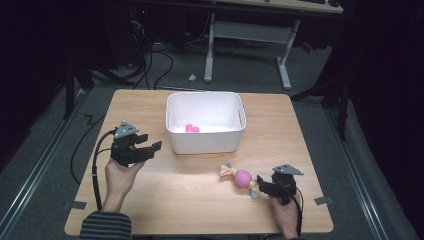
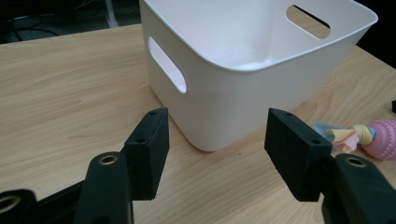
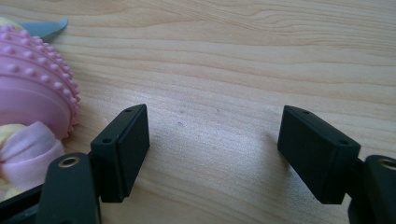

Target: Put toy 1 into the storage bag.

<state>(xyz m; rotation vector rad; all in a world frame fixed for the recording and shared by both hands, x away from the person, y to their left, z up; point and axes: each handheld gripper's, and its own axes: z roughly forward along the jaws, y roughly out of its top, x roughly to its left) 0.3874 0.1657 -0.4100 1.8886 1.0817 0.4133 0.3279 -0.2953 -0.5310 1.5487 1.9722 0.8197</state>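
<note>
Left of the white bin (image 1: 205, 140) I hold my left gripper (image 1: 150, 148), jaws apart on nothing. Right of the bin's front corner lies the pink ball toy (image 1: 242, 178), my right gripper (image 1: 261, 184) just beside it, jaws wide, empty.

The table (image 1: 150, 200) is seen whole from above the person's side, looking toward twelve o'clock. The bin (image 2: 233, 84) is faced closely from low at eight o'clock in the left gripper view. The toy (image 3: 32, 88) is grazed at close range in the right gripper view. Bin (image 1: 205, 122) and toy (image 1: 242, 178) are shared with the high view.
</note>
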